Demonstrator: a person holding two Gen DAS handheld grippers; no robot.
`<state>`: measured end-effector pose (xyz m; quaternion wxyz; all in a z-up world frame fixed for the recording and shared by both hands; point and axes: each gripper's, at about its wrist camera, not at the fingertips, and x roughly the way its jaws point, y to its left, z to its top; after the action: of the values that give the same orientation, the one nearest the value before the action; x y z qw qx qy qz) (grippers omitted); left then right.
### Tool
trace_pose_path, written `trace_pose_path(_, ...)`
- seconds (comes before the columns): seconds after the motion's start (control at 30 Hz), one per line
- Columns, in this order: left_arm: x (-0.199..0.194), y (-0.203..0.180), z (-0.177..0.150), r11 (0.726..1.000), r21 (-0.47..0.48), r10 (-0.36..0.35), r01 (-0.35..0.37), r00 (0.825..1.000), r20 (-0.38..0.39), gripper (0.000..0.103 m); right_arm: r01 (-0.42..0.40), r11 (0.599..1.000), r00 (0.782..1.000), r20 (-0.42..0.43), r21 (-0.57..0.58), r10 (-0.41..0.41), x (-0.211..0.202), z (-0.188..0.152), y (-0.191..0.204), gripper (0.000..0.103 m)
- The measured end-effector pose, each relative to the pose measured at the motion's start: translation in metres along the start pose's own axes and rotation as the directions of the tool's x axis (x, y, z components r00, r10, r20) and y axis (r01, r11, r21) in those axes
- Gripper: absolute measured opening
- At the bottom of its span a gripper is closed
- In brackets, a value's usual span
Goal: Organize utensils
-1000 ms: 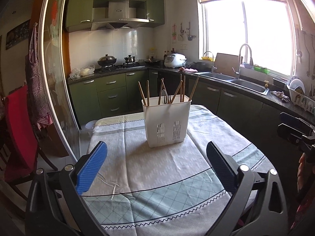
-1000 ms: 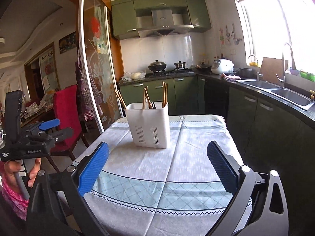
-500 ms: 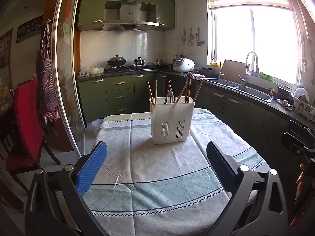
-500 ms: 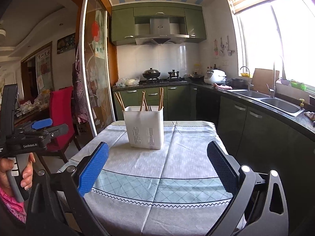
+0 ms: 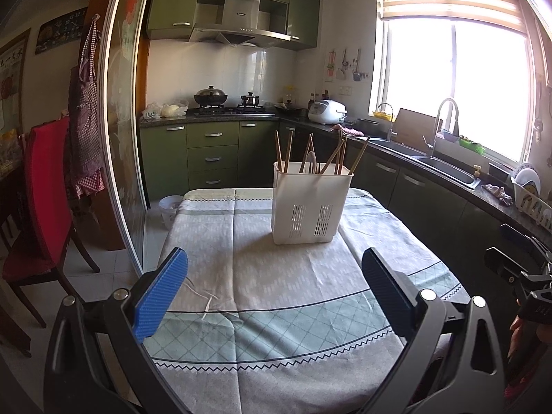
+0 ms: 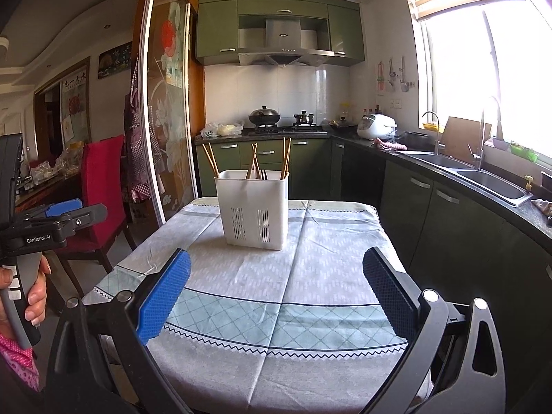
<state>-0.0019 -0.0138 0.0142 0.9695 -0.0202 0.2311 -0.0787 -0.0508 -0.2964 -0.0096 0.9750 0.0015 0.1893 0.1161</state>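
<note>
- Looking along the left gripper (image 5: 274, 276), we see its two blue-padded fingers (image 5: 160, 295) spread wide with nothing between them, hanging above the near part of the table.
- We find the white utensil holder (image 5: 310, 203) standing upright on the patterned tablecloth (image 5: 276, 310), well ahead of the fingertips and slightly right of the midline between them, not touching either pad.
- We count several wooden chopsticks (image 5: 283, 151) leaning at different angles inside the holder, their tops rising above its rim; a pale utensil sits among them, but we cannot tell what it is.
- From the right wrist view, the right gripper (image 6: 276, 277) is likewise released, its fingers (image 6: 164, 296) parted and grasping nothing.
- Here the utensil holder (image 6: 253, 207) stands ahead of the fingers and a little left of the gap's middle, apart from both pads, with chopsticks (image 6: 210, 160) sticking out of it.
- We see the left gripper's body (image 6: 51, 224) at the left edge of the right view, gripped by a hand (image 6: 34, 293), and the right gripper's dark frame (image 5: 517, 269) at the right edge of the left view.
- Beyond the table we see green cabinets (image 5: 212, 158), a stove with a wok (image 5: 210, 98), a sink (image 5: 445, 169) under the window and a red chair (image 5: 41, 200) to the left.
</note>
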Motion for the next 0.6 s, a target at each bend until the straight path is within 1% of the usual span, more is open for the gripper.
trace_pose_path(0.17, -0.0002, 0.004, -0.0008, 1.0, -0.008, -0.005, 0.005, 1.0, -0.004, 0.096, -0.004, 1.0, 1.0, -0.006, -0.005, 0.004, 0.0032, 0.0009, 0.0038, 0.098)
trace_pose_path(0.37, 0.0029, 0.0073, -0.0015, 0.999, -0.034, -0.033, 0.033, 0.999, -0.015, 0.096, -0.013, 1.0, 1.0, -0.016, -0.009, 0.012, 0.0073, 0.0006, 0.0067, 0.098)
trace_pose_path(0.6, 0.0021, 0.0042, -0.0019, 0.999, -0.024, -0.025, 0.025, 1.0, -0.012, 0.096, -0.022, 1.0, 1.0, -0.019, -0.008, 0.022, 0.0096, -0.0009, 0.0067, 0.098)
